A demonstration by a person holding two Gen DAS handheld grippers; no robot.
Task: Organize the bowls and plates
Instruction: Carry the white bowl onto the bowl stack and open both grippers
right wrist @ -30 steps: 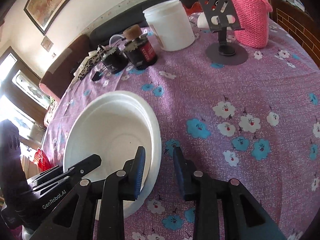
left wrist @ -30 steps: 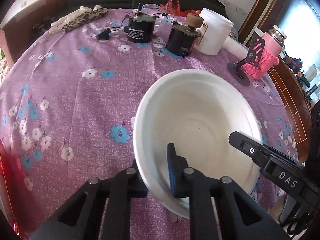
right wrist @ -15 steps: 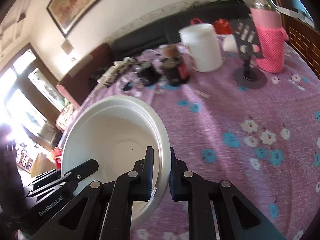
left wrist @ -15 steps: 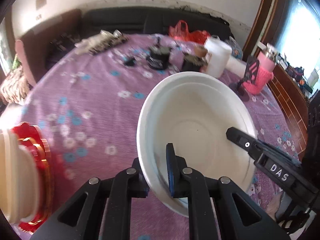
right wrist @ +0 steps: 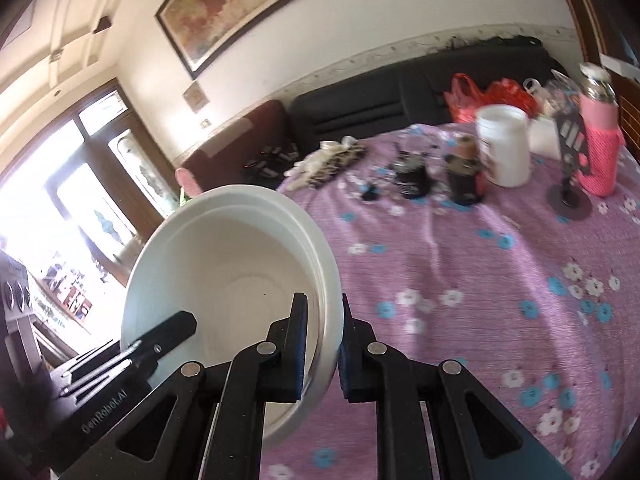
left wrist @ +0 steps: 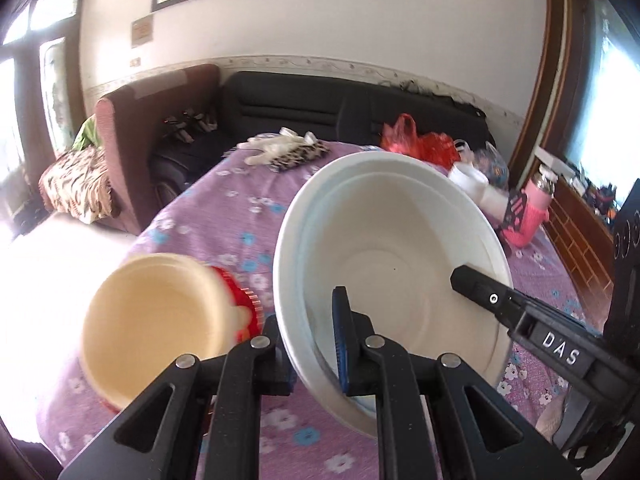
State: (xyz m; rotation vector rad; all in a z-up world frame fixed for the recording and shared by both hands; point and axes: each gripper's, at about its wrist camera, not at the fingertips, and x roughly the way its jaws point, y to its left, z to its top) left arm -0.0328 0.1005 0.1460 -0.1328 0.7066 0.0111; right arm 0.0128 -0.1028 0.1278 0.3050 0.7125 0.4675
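Observation:
A large white bowl (left wrist: pixel 396 240) (right wrist: pixel 224 256) hangs tilted above the purple flowered table (left wrist: pixel 224 208). My left gripper (left wrist: pixel 310 344) is shut on its near left rim. My right gripper (right wrist: pixel 322 344) is shut on the opposite rim and shows in the left wrist view as a black finger (left wrist: pixel 476 284) inside the bowl. The left gripper's finger (right wrist: pixel 168 328) shows in the right wrist view. Low on the left, a stack of cream bowls (left wrist: pixel 156 312) sits on a red plate (left wrist: pixel 240 296).
At the table's far side stand a white jar (right wrist: pixel 504 148), two dark motors (right wrist: pixel 464 180), a black phone stand (right wrist: pixel 570 168) and a pink knitted bottle (right wrist: pixel 600 152). A leopard-print cloth (left wrist: pixel 298 154) lies at the far edge. A black sofa (left wrist: pixel 320 112) is behind.
Both grippers lifted the white bowl off the table and carried it left. The right gripper closed onto the rim. The cream bowl stack and red plate came into view.

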